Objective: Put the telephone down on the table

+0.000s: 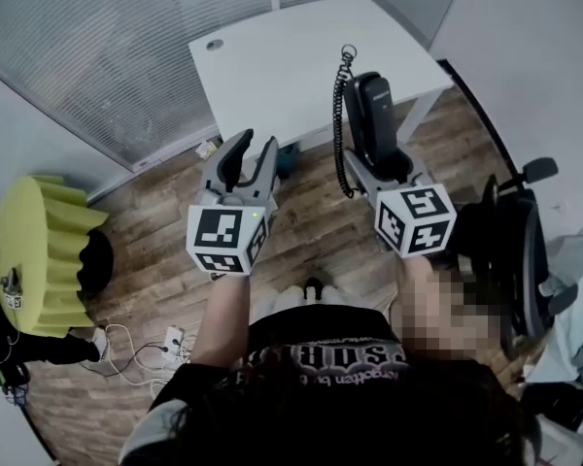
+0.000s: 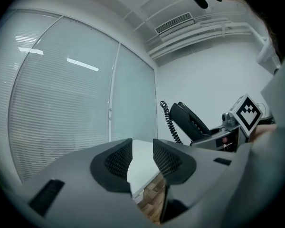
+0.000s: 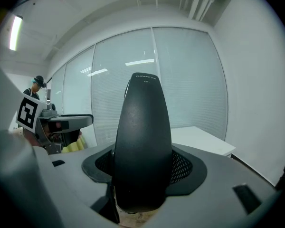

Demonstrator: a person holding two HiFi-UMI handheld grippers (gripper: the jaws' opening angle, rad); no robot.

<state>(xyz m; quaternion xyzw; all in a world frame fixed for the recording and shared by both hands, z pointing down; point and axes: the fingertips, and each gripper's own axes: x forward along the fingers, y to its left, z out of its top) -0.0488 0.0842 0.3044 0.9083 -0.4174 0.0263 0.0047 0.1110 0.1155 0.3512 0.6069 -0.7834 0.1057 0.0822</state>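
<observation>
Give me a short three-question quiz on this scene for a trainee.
1. Which gripper holds the telephone?
2. True or false: the telephone already lies on the white table.
3. What is between the left gripper's jaws? A) the coiled cord B) nothing C) the telephone
Key: 1 the right gripper; 2 false, it is held in the air, not on the white table; 3 B.

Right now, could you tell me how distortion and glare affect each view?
Head view: sharp, evenly lit, one mosaic patch. Left gripper view: fisheye with dark corners, light streaks reflected on the glass wall. Right gripper view: same fisheye, the close telephone blocking the centre.
</observation>
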